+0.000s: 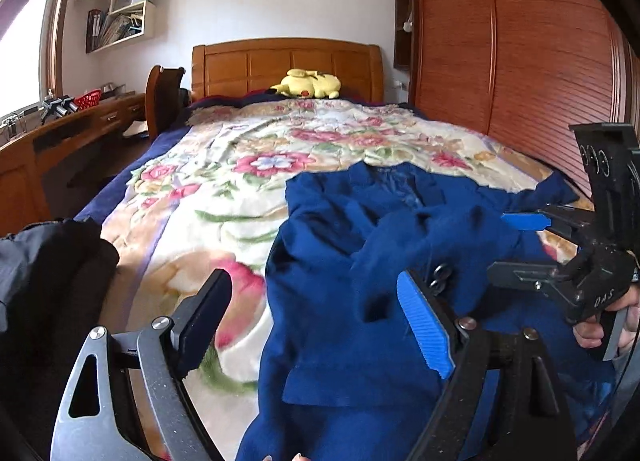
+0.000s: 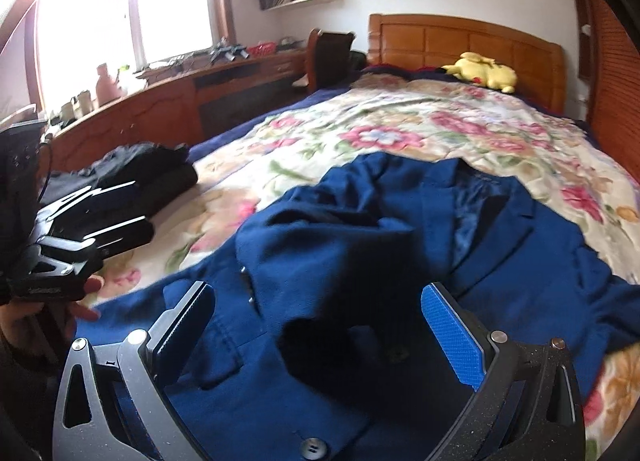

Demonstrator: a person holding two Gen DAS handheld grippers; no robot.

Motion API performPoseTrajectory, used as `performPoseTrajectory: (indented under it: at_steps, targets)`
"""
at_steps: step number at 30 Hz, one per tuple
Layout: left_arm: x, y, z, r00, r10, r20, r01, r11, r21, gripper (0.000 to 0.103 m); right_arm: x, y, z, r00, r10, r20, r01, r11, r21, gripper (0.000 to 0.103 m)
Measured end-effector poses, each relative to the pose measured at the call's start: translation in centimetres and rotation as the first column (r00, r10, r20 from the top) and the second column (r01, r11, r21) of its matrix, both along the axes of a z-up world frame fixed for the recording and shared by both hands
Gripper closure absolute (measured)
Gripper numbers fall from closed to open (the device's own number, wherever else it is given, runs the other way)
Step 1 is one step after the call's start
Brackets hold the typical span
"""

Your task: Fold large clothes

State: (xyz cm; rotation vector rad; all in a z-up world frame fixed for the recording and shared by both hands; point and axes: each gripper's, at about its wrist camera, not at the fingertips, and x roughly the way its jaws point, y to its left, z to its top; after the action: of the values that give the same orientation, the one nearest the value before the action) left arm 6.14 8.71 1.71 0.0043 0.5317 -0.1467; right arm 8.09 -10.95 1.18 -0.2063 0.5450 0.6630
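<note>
1. A dark blue woollen suit jacket (image 2: 500,261) lies front-up on the near part of a bed, over a cream blanket printed with pink flowers and green leaves (image 1: 248,165).
2. Its collar and notched lapels point toward the orange wooden headboard (image 1: 286,65); between the lapels a shinier blue lining shows.
3. The jacket is rumpled, not flat: one sleeve is thrown across the chest, its dark cuff opening facing the cameras, and loose ridges of cloth bunch up around it.
4. A flap pocket and a dark round button sit on the front panel nearest the right wrist camera; more dark buttons show by the sleeve in the left wrist view.
5. The left gripper (image 1: 320,321) hovers over the jacket's near left edge, its jaws wide apart and empty; one blue ribbed pad is above the cloth, the other finger over the blanket.
6. The right gripper (image 2: 316,325) is over the sleeve cuff, jaws spread wide on either side of it. The pads seem clear of the cloth, though blur makes that hard to confirm.
7. A hand (image 1: 612,325) holds the right gripper's trigger at the edge of the left wrist view.
8. A pile of black folded clothing (image 2: 152,173) rests at the bed's left side, well apart from the jacket.
9. A yellow plush toy (image 1: 308,84) lies at the headboard, and a long wooden desk (image 2: 160,109) runs under the window.
</note>
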Motion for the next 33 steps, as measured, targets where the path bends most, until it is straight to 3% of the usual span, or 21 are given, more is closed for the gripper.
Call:
performPoseTrajectory:
  at_steps: [3,5,7,8,10,13,24,33]
  targets:
    - [-0.1,0.2,-0.3,1.000,-0.002,0.003,0.002,1.000,-0.001,0.018,0.9,0.8,-0.9,1.000,0.010,-0.027,-0.011,0.999,-0.030,0.007]
    - [-0.1,0.2,-0.5,1.000,0.001,-0.001,-0.001,1.000,0.003,0.018,1.3,1.1,-1.3,0.998,0.032,-0.056,-0.034,0.998,-0.044,0.021]
    - [0.0,0.4,-1.0,1.000,0.003,-0.006,-0.003,1.000,0.003,0.018,1.5,1.6,-1.6,0.997,0.048,-0.063,-0.053,0.996,-0.069,0.049]
    - [0.1,0.5,-1.2,1.000,0.004,-0.010,-0.004,1.000,0.002,0.018,1.6,1.7,-1.6,0.997,0.051,-0.059,-0.056,0.995,-0.080,0.055]
    - [0.3,0.5,-1.6,1.000,0.010,-0.020,-0.010,1.000,-0.001,0.018,1.6,1.5,-1.4,0.997,0.057,-0.052,-0.061,0.995,-0.083,0.084]
    - [0.3,0.7,-1.8,0.999,0.020,-0.025,-0.020,1.000,-0.009,0.018,1.4,1.0,-0.8,0.999,0.047,-0.025,-0.049,0.996,-0.074,0.095]
    - [0.3,-0.7,-1.6,1.000,-0.002,-0.026,0.001,1.000,-0.010,0.018,-0.2,-4.9,2.6,0.998,-0.033,0.057,0.031,0.999,0.023,0.096]
    - [1.1,-2.9,-1.1,0.999,-0.037,-0.017,0.037,0.999,-0.010,0.018,-0.7,-9.9,2.9,0.974,-0.214,0.077,0.208,0.975,0.084,0.096]
